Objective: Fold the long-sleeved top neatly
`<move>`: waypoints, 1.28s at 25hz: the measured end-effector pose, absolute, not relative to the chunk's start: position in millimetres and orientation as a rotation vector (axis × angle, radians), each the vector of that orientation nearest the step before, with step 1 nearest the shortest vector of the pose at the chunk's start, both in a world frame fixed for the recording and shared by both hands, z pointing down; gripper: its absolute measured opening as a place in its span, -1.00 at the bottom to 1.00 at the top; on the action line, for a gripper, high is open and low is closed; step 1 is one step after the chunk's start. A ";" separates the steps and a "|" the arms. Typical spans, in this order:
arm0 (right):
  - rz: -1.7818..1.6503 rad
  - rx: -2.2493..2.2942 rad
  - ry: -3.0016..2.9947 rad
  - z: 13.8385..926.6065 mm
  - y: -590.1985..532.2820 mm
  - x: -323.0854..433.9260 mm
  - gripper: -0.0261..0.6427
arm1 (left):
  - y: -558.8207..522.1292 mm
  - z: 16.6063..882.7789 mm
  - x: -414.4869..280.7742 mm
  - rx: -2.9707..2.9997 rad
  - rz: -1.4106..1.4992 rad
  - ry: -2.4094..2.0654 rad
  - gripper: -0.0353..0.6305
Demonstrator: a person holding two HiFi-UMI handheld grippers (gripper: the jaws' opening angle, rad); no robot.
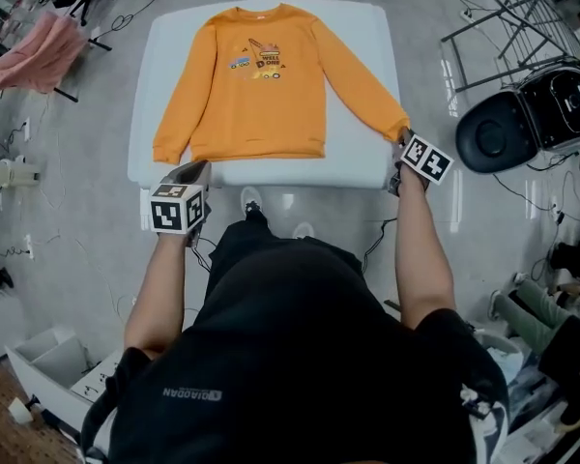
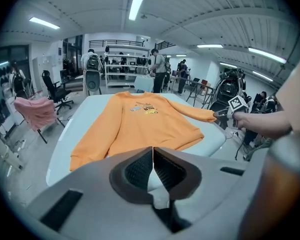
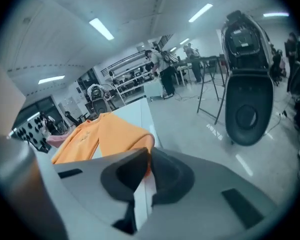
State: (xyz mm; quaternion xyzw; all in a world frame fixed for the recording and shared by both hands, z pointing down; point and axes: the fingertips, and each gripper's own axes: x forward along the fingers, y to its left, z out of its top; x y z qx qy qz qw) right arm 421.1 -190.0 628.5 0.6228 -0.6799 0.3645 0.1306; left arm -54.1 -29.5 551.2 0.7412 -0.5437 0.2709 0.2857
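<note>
Fabric looked soft and limp; we held the sleeve cuff (image 1: 397, 130) of the orange long-sleeved top (image 1: 256, 80) between our right gripper (image 1: 403, 143) jaws, clamped; left gripper (image 1: 193, 169) shut, empty.

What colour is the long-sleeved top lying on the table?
The top is orange, with a small print on the chest; clearest in the head view.

I log the surroundings:
- white table (image 1: 169, 56), centre
- pink cloth (image 1: 41, 51) draped over a frame, far left
- black round-fronted machine (image 1: 527, 119), right of the table
- metal rack (image 1: 503, 17) beyond it
- white crate (image 1: 50, 358), near left
- cable (image 1: 126, 17) on the grey floor (image 1: 97, 211)
</note>
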 end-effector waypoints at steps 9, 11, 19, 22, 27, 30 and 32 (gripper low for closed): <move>0.589 1.867 -2.010 499.0 -297.2 455.0 -0.86 | -70.0 532.0 -79.0 2.021 0.637 -1.484 -0.87; 0.503 1.864 -2.010 467.4 -320.1 453.1 -0.86 | -81.1 525.1 -85.5 2.043 0.623 -1.480 -0.87; 0.273 1.731 -2.071 363.1 -386.6 381.4 -0.86 | -122.9 516.1 -121.4 2.093 0.573 -1.448 -0.87; 0.274 1.636 -2.126 344.4 -392.1 329.9 -0.86 | -135.2 513.4 -134.3 2.112 0.549 -1.431 -0.87; 0.279 1.515 -2.185 331.7 -393.8 241.4 -0.86 | -150.7 507.3 -160.7 2.138 0.516 -1.407 -0.87; 0.283 1.451 -2.181 335.9 -396.3 193.0 -0.86 | -159.3 506.1 -178.7 2.147 0.506 -1.391 -0.87; 0.347 1.380 -2.172 346.0 -394.5 159.6 -0.86 | -162.8 507.4 -190.3 2.143 0.497 -1.371 -0.87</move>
